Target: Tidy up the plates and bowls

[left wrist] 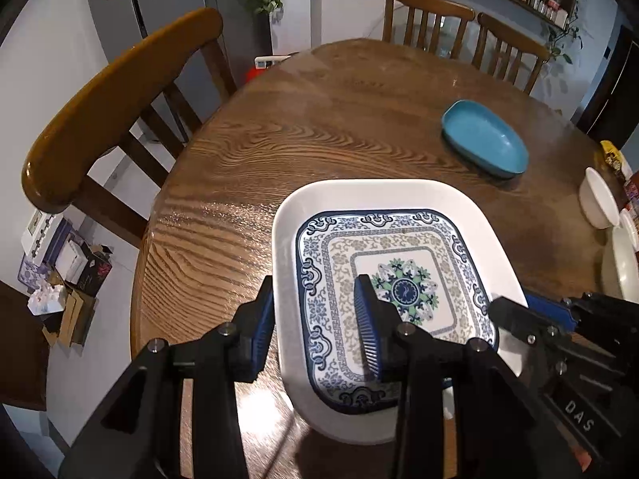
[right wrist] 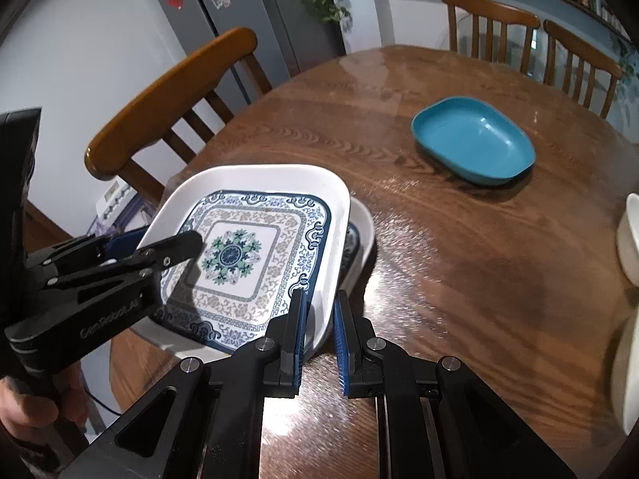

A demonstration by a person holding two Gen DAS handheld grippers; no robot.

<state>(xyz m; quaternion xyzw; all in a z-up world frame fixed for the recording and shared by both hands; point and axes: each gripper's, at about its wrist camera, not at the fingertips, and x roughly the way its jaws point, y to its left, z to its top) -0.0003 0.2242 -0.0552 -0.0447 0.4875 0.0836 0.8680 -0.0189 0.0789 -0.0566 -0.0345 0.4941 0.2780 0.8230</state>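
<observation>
A square white plate (left wrist: 399, 199) (right wrist: 255, 177) with a blue floral pattern is carried by both grippers near the table's front-left edge. My left gripper (left wrist: 315, 319) (right wrist: 159, 239) is shut on its left rim, one finger under it and one on the patterned face. On the opposite rim my right gripper (right wrist: 319, 331) (left wrist: 515, 307) is shut as well. Under the held plate lies a second similar plate (right wrist: 363, 231), mostly hidden; I cannot tell whether the two touch. A teal oval dish (left wrist: 483, 139) (right wrist: 473, 139) sits farther back on the right.
The round wooden table (left wrist: 319, 119) (right wrist: 439, 259) has white bowls (left wrist: 599, 199) (right wrist: 631, 239) at its right edge. One wooden chair (left wrist: 112, 92) (right wrist: 167, 95) stands at the left and two more at the far side. A hand (right wrist: 28, 411) holds the left gripper.
</observation>
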